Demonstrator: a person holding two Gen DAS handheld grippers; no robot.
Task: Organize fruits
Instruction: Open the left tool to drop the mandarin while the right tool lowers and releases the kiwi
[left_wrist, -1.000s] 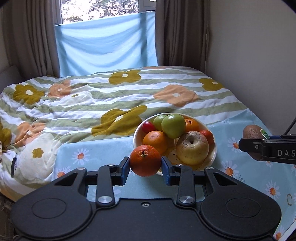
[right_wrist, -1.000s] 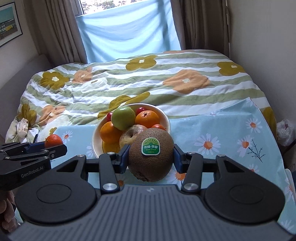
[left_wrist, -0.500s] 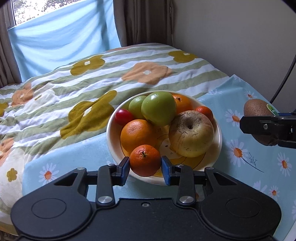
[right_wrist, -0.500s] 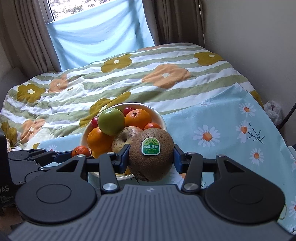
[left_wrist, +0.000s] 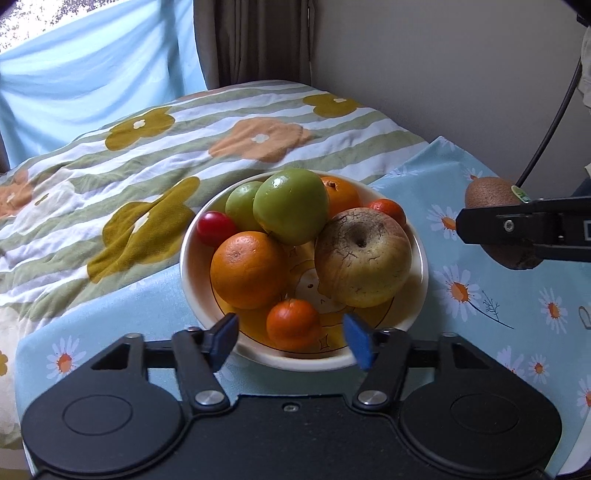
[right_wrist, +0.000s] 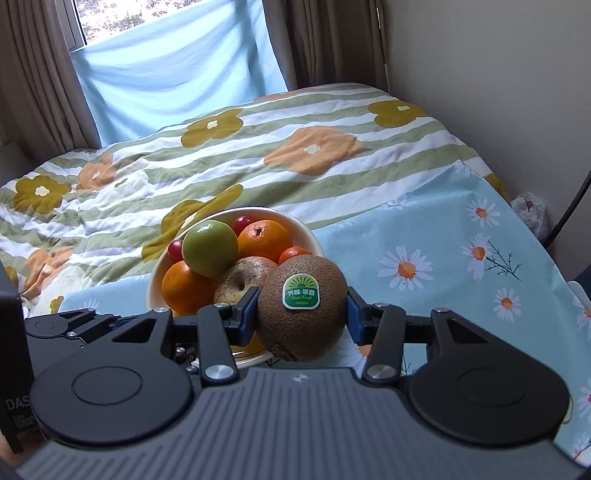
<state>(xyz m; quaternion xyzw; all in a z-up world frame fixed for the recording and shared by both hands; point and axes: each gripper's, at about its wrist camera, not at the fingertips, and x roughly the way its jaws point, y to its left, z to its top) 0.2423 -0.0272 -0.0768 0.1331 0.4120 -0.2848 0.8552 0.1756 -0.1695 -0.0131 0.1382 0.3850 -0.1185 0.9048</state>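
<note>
Your left gripper (left_wrist: 290, 338) has just been opening: its blue pads (left_wrist: 222, 335) now stand apart over the near rim of the bowl (left_wrist: 419, 280), and the tangerine (left_wrist: 293, 324) between them lies loose in the bowl, touched by neither pad. It is small, round and glossy orange with a dimpled skin, resting against the orange (left_wrist: 248, 269) behind it.

The bowl is glazed cream ceramic, round, with a yellow floor and a faint cartoon figure drawn on it. It also holds a smooth, shiny green apple (left_wrist: 292, 206) on top of the pile, a second green fruit behind that, a wrinkled, brown-mottled yellow apple (left_wrist: 364, 256) with its stem pit facing up toward you, another orange, another tangerine and a small red cherry tomato (left_wrist: 214, 228).

Your right gripper (right_wrist: 302, 314) is clenched on a kiwi (right_wrist: 301, 308), a pad pressed to each side. The kiwi is a fuzzy brown oval, held just to the right of the bowl above the cloth. In the right wrist view its long axis runs roughly up and down, tilted slightly, with the sticker (right_wrist: 300, 291) facing the camera. The sticker is green and white with a sunburst and Chinese characters; the smaller print below I cannot read.

The bowl sits on a soft light-blue cloth (right_wrist: 443, 236) printed with white daisies, which lies over a quilted blanket (right_wrist: 258, 155) with green stripes and large mustard and orange flowers. The letters "DAS" show on the left gripper's black body at the left edge of the right wrist view.
</note>
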